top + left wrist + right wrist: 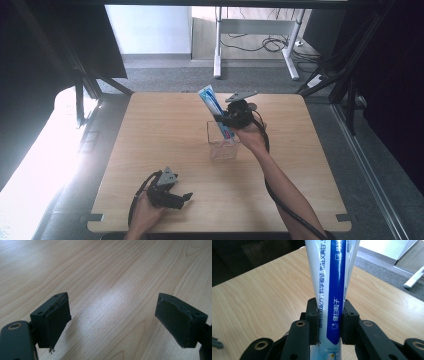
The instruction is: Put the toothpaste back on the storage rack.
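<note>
Blue-and-white toothpaste tube (216, 111) sits clamped in my right gripper (223, 120) at frame centre, tilted over the clear cup (223, 147) — my left gripper (186, 197) gapes empty — so a skewed descent could tip it.

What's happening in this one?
A person works at a wooden table with a tool in each hand. The right tool is shut on a blue-and-white toothpaste tube, holding it tilted with its lower end in a clear plastic container. The left tool rests open near the table's front edge, holding nothing.
</note>
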`<action>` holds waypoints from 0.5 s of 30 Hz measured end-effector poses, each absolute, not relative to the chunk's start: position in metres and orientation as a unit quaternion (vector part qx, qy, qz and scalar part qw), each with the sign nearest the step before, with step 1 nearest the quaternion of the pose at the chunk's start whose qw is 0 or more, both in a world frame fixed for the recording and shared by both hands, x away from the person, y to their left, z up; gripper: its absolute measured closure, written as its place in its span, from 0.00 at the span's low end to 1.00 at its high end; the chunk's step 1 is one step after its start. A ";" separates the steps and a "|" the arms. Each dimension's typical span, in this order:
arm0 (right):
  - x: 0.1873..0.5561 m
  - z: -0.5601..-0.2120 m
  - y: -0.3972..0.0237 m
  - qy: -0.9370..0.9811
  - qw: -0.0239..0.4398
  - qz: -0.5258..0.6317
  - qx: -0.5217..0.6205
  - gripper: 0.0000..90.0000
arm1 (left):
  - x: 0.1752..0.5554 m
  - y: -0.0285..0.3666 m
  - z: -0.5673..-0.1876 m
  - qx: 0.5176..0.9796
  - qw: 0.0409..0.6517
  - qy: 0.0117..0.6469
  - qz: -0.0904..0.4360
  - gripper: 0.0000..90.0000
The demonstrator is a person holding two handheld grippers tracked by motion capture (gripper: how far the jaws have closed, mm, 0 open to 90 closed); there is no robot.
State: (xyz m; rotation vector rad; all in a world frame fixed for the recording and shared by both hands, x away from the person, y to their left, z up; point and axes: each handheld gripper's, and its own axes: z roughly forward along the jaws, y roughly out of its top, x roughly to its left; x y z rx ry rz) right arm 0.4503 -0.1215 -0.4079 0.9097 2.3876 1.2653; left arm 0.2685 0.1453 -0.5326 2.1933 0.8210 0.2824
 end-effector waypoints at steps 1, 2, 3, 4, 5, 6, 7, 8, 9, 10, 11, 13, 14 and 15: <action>0.450 -0.410 -0.122 0.830 0.144 0.438 0.314 0.81 | 0.269 0.145 -0.533 0.860 0.381 0.322 0.110 0.14; 0.450 -0.412 -0.122 0.831 0.145 0.437 0.313 0.81 | 0.269 0.145 -0.533 0.861 0.380 0.321 0.109 0.14; 0.450 -0.414 -0.121 0.832 0.147 0.435 0.311 0.81 | 0.269 0.145 -0.534 0.861 0.379 0.322 0.108 0.14; 0.449 -0.416 -0.121 0.834 0.146 0.432 0.311 0.81 | 0.269 0.144 -0.534 0.861 0.378 0.322 0.108 0.14; 0.449 -0.418 -0.121 0.835 0.146 0.430 0.310 0.81 | 0.269 0.144 -0.534 0.861 0.378 0.322 0.107 0.14; 0.449 -0.420 -0.121 0.836 0.145 0.428 0.310 0.81 | 0.269 0.144 -0.534 0.862 0.377 0.321 0.107 0.14; 0.449 -0.421 -0.122 0.837 0.144 0.427 0.310 0.81 | 0.269 0.144 -0.534 0.863 0.376 0.320 0.107 0.14; 0.449 -0.423 -0.122 0.838 0.145 0.426 0.309 0.81 | 0.269 0.143 -0.534 0.863 0.377 0.320 0.107 0.14; 0.449 -0.425 -0.122 0.838 0.145 0.425 0.309 0.81 | 0.269 0.144 -0.534 0.863 0.376 0.319 0.107 0.14; 0.450 -0.427 -0.122 0.839 0.145 0.424 0.309 0.81 | 0.269 0.143 -0.534 0.862 0.377 0.320 0.107 0.14; 0.450 -0.428 -0.122 0.839 0.144 0.423 0.310 0.81 | 0.269 0.144 -0.534 0.863 0.377 0.320 0.107 0.14; 0.450 -0.431 -0.123 0.841 0.141 0.421 0.310 0.81 | 0.269 0.144 -0.534 0.862 0.377 0.321 0.106 0.14; 0.450 -0.433 -0.123 0.842 0.142 0.419 0.308 0.81 | 0.269 0.144 -0.534 0.862 0.377 0.321 0.107 0.14; 0.449 -0.435 -0.123 0.844 0.142 0.418 0.306 0.81 | 0.269 0.144 -0.534 0.863 0.376 0.320 0.107 0.14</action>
